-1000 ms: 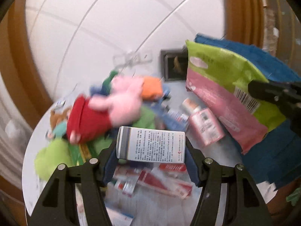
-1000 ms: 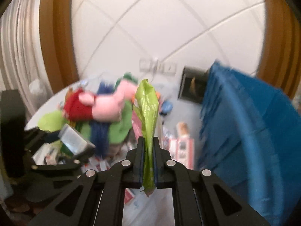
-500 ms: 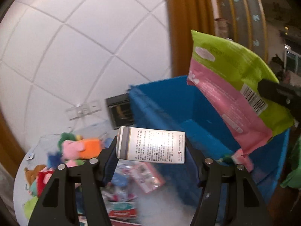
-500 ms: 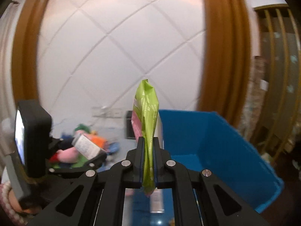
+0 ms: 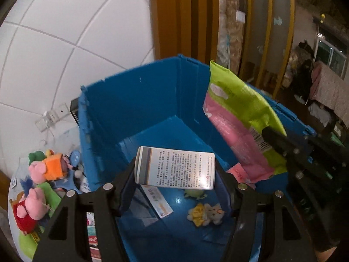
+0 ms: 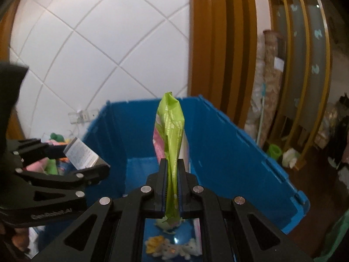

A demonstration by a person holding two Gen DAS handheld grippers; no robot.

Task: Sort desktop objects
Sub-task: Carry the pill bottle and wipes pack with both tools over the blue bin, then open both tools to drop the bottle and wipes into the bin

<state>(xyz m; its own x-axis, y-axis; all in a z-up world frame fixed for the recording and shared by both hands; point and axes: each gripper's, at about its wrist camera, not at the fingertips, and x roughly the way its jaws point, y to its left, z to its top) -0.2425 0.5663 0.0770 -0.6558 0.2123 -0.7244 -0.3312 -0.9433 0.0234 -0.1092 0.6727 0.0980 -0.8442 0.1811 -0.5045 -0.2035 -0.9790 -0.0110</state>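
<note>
Left gripper (image 5: 175, 182) clamped a white carton (image 5: 175, 167) by its two ends, its jaws standing wide; the carton's upper face bore a grey-striped band and dense columns of small print too fine to read. It hung over the open blue crate (image 5: 135, 100). Right gripper (image 6: 172, 188), jaws nearly together, pinched the lower edge of a green-and-pink pouch (image 6: 171, 128), held upright above the same crate; a barcode showed on the pouch in the left wrist view, its lettering illegible. On the crate floor lay a small yellow-and-white plush toy (image 5: 206, 214), a pale green plush toy (image 5: 195, 193), a flat white card (image 5: 157, 200) with unreadable print, and a pink packet (image 5: 238, 173). Beside the crate's left wall, the worktop (image 5: 14, 180) carried a heap of plush toys, among them a pink pig in a red dress (image 5: 27, 207) and a pink pig in orange (image 5: 47, 170).
</note>
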